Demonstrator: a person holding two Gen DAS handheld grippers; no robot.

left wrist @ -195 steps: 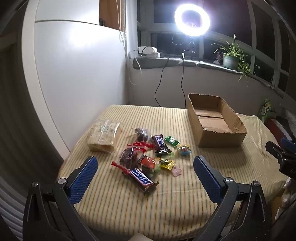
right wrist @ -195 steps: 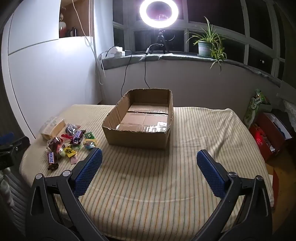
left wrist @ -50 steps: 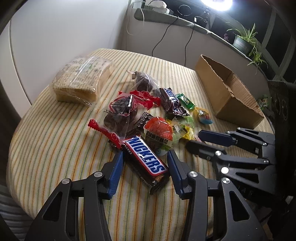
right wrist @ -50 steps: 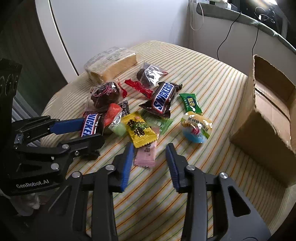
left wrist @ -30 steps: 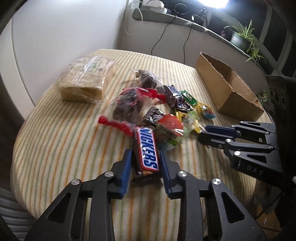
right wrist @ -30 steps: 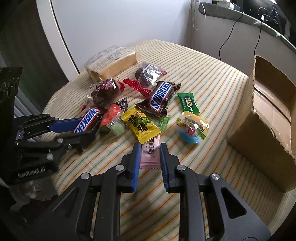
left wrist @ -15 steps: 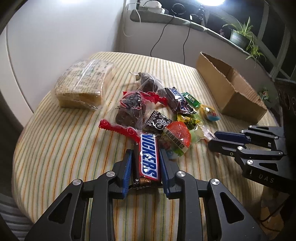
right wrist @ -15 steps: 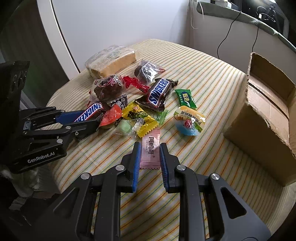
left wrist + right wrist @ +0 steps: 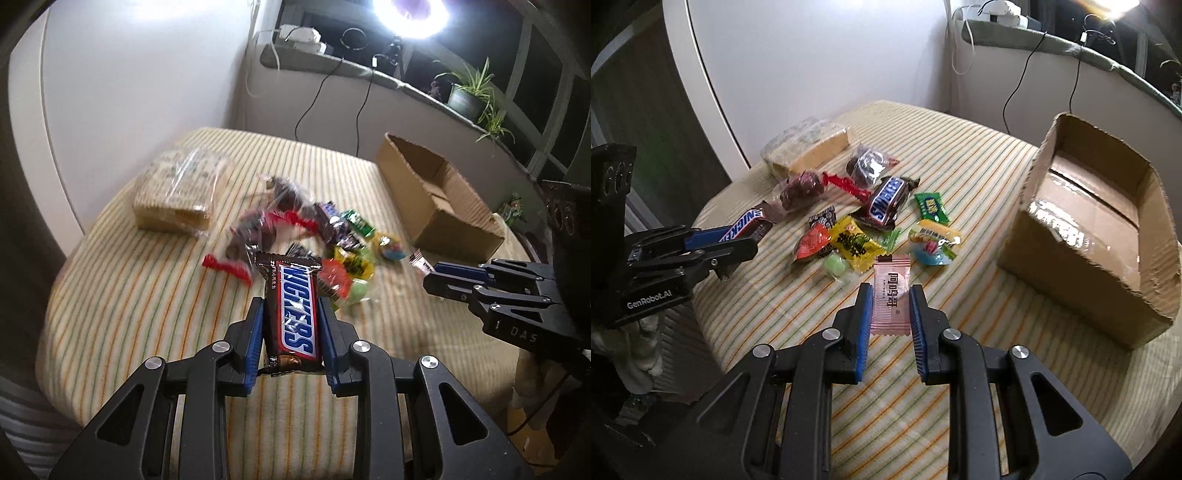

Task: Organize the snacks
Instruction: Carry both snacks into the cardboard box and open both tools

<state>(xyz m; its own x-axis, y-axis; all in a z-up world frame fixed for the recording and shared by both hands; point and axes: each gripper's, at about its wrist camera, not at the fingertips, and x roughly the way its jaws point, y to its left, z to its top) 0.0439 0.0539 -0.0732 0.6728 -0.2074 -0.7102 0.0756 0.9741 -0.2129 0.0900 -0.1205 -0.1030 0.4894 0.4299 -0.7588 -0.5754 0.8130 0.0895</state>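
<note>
My left gripper (image 9: 291,314) is shut on a brown Snickers bar (image 9: 295,314), held a little above the striped cloth. From the right wrist view the same left gripper (image 9: 738,240) holds that bar (image 9: 748,223) at the left. My right gripper (image 9: 890,306) is shut on a small pink candy packet (image 9: 891,295), also raised off the cloth. In the left wrist view the right gripper (image 9: 430,275) shows at the right with the packet's end (image 9: 419,260) sticking out. A pile of loose snacks (image 9: 871,221) lies between them. An open cardboard box (image 9: 1097,229) stands to the right.
A wrapped cake block (image 9: 181,192) lies at the far left of the table (image 9: 110,295). A second Snickers bar (image 9: 888,201), a yellow packet (image 9: 855,242) and a green packet (image 9: 932,206) lie in the pile. White wall, sill with cables and a plant (image 9: 467,92) stand behind.
Both grippers have risen off the cloth with their snacks: the Snickers bar in the left, the pink packet in the right. The pile now lies farther below and ahead.
</note>
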